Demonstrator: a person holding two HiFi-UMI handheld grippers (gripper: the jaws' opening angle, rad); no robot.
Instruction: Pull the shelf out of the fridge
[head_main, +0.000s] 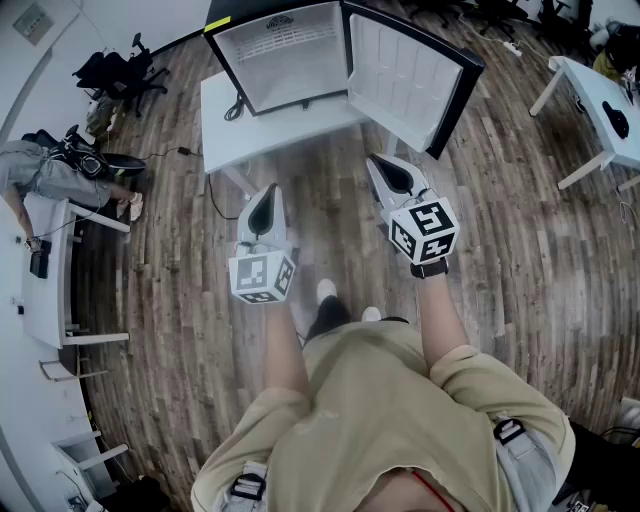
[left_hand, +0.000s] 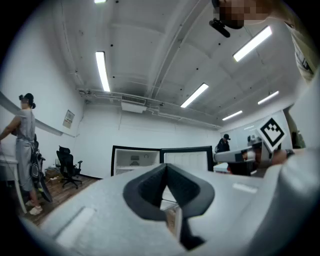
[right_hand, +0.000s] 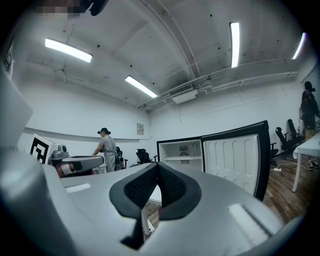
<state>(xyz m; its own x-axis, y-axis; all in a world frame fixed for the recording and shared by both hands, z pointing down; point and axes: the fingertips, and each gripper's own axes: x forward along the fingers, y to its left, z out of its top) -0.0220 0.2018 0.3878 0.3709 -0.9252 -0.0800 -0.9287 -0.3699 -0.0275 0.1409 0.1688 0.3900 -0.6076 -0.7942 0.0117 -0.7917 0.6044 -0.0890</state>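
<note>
A small black fridge (head_main: 283, 58) stands open on a low white table (head_main: 225, 135) ahead of me, its door (head_main: 405, 75) swung out to the right. A white shelf (right_hand: 182, 159) lies across the fridge's pale interior; it also shows as the shelf (left_hand: 131, 167) in the left gripper view. My left gripper (head_main: 268, 192) hangs shut and empty over the wooden floor, short of the table. Beside it, slightly further forward, my right gripper (head_main: 378, 162) is shut on nothing too. In the gripper views the left gripper (left_hand: 166, 170) and right gripper (right_hand: 157, 167) both point at the fridge from a distance.
A person (head_main: 50, 175) stands at a white desk (head_main: 45, 290) on the left, near black office chairs (head_main: 115, 75). Another white table (head_main: 600, 100) is at the right. A cable (head_main: 215, 195) trails on the floor beside the fridge's table.
</note>
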